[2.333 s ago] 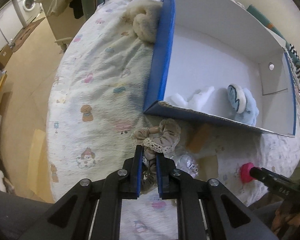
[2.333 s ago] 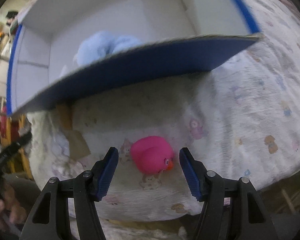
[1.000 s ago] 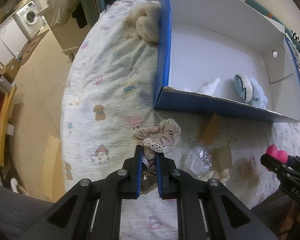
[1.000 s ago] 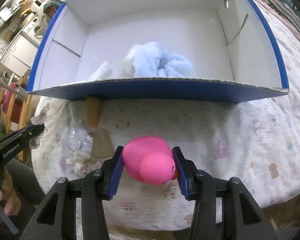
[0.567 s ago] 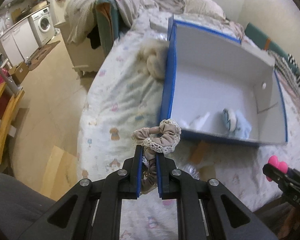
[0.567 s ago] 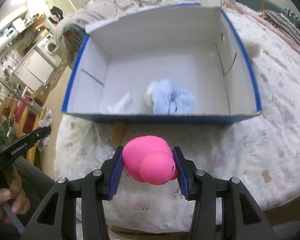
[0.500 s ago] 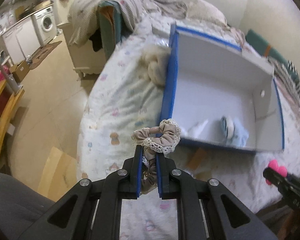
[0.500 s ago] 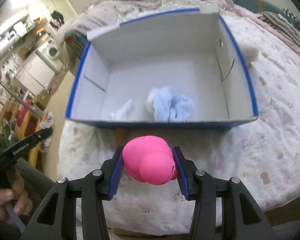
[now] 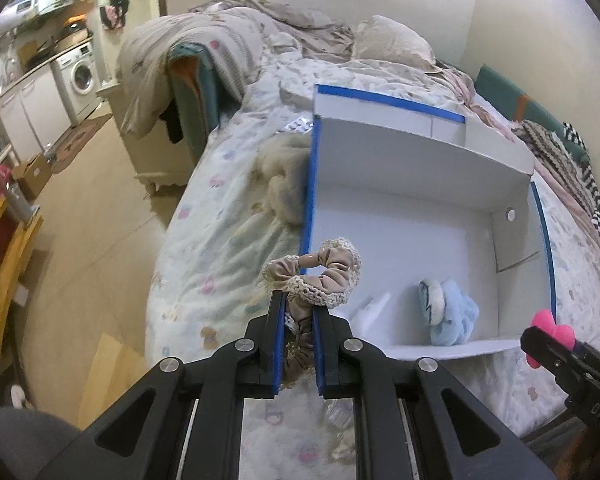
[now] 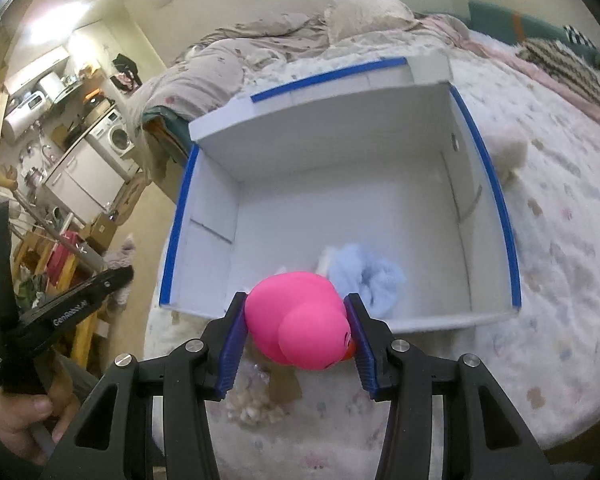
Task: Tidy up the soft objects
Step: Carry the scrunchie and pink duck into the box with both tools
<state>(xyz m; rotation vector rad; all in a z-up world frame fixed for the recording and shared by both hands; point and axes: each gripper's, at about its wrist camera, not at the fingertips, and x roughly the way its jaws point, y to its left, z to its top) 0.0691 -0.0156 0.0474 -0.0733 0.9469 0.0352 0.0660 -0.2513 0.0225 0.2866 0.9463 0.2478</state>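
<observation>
Pink duck: a pink rubber duck (image 10: 300, 320) is sitting pinched between the blue pads of the right gripper (image 10: 296, 334), hanging in the air just in front of the box's near wall.
Beige scrunchie: a lace-edged scrunchie (image 9: 316, 276) is bunching up out of the left gripper (image 9: 299, 320), whose jaws are pressing nearly together on its lower fold; it is hanging over the box's near left corner.
Landmark: a white cardboard box with blue edging (image 9: 308, 184) is lying open on the patterned bedspread (image 9: 220, 216).
Box contents: a light blue plush toy (image 9: 452, 316) is resting against the inside of the box's near wall, with a small white piece (image 9: 374, 306) just left of it.
Outside the box: a cream fluffy item (image 9: 278, 184) is lying against the outside of the box's left wall; a clear crinkled wrapper (image 10: 252, 396) is lying on the bedspread in front of the near wall.
Handling, duck: looking light, smooth and springy, so likely to squirt out if squeezed off-centre; the body flanks are offering the safest hold, as now.
Handling, scrunchie: looking very light, limp and grippy; any fold is serving as a hold, and it is likely to cling to the pads on release.
Progress: both items appear ready for dropping into the box; the fluffy item is remaining outside.
</observation>
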